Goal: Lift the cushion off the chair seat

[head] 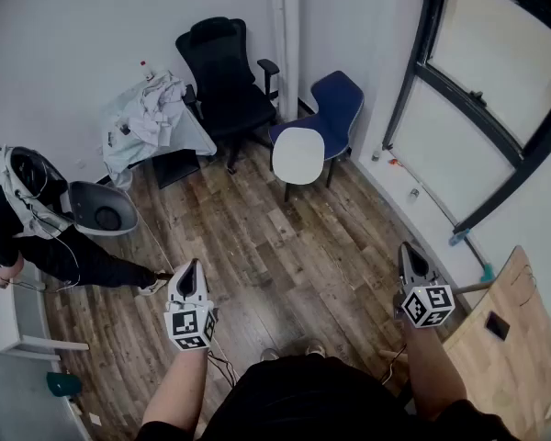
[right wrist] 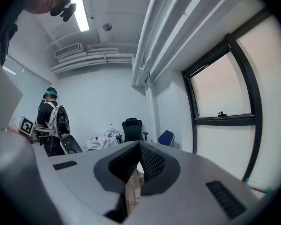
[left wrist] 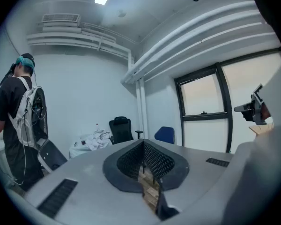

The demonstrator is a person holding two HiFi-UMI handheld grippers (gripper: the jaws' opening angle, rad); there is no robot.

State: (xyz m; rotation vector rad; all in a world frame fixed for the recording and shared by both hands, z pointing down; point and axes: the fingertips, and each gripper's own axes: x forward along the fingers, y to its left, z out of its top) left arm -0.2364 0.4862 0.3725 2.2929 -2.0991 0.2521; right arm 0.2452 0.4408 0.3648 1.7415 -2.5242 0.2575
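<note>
A white cushion [head: 298, 154] lies on the seat of a blue chair [head: 338, 107] against the far wall, by the window corner. The blue chair also shows small and distant in the left gripper view [left wrist: 165, 134] and the right gripper view [right wrist: 166, 137]. My left gripper [head: 191, 266] and right gripper [head: 407, 249] hover over the wooden floor, well short of the chair, both pointing toward it. Each is shut with nothing between its jaws. In their own views, the left gripper [left wrist: 143, 145] and the right gripper [right wrist: 139, 146] show the jaws meeting in a narrow line.
A black office chair [head: 225, 81] stands left of the blue chair, beside a small table heaped with pale cloth [head: 156, 116]. A person in black [head: 37, 223] with a grey seat shell [head: 106, 211] is at the left. A wooden board [head: 510, 338] leans at the right.
</note>
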